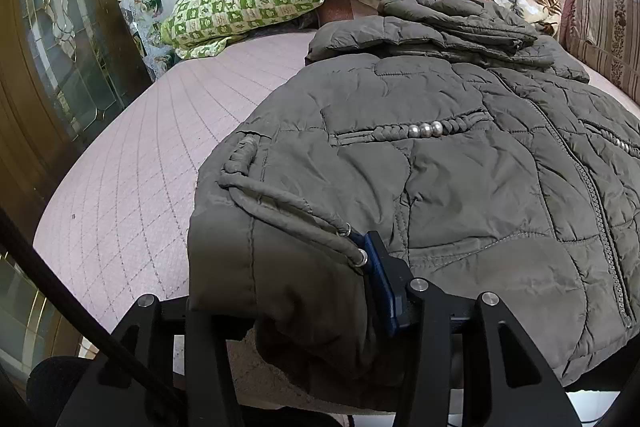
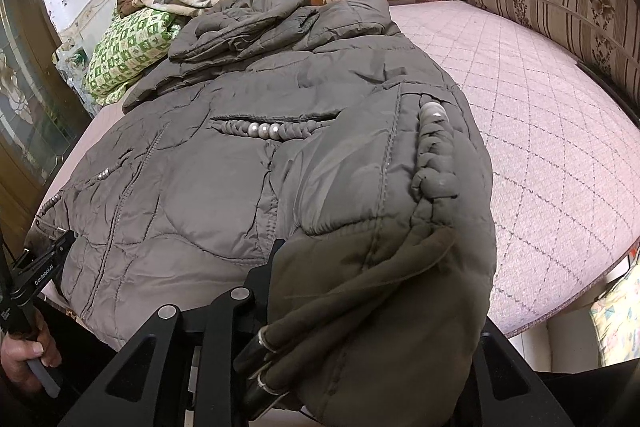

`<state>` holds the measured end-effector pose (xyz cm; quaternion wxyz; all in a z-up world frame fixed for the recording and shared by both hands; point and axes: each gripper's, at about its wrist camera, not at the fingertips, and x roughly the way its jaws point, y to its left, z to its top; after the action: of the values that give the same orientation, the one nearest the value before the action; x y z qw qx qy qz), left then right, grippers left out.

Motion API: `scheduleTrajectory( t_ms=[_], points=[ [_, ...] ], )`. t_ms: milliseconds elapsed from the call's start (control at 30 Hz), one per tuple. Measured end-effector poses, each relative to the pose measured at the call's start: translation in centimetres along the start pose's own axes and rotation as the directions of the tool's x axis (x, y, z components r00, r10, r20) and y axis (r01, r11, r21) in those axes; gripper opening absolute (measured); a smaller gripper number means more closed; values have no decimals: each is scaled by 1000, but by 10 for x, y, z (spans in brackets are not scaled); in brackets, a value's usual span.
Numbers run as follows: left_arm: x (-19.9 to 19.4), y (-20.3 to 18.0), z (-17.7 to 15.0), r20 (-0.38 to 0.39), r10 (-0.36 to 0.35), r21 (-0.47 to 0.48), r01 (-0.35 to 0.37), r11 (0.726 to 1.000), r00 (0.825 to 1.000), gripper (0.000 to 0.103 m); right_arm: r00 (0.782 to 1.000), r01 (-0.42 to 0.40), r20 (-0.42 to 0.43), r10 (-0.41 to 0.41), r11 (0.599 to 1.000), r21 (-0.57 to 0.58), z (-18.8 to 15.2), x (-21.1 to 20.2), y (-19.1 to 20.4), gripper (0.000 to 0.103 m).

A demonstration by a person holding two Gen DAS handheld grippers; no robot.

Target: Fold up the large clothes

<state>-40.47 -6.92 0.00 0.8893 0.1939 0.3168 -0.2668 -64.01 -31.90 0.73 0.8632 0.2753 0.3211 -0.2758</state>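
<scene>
No bins here, just my jacket (image 1: 460, 187) spread over the bed (image 1: 132, 163), filling frame centre in both views. My left gripper (image 1: 320, 291) is clamped on its hem corner at the bottom. My right gripper (image 2: 360, 311) pinches the other corner. Both angle downward. A hand (image 2: 24, 355) grips a handle, lower left.

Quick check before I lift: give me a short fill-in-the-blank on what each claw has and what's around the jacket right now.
1. Both claws are shut on the bottom corners of the grey quilted ____.
2. The jacket lies on a pink quilted ____.
3. Behind the jacket's collar sits a green checked ____.
4. The left claw grips the hem corner beside a cord loop; the right claw grips the ____ corner.

Missing words: jacket; mattress; pillow; opposite
</scene>
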Motion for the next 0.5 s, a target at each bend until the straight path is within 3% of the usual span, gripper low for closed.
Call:
scheduleTrajectory(
  t_ms=[500],
  points=[
    [2,0,0,-9,7,-3,-7,1000,1000,50,1000,-1,-1,1,1000,-2,0,0,0,34]
  ],
)
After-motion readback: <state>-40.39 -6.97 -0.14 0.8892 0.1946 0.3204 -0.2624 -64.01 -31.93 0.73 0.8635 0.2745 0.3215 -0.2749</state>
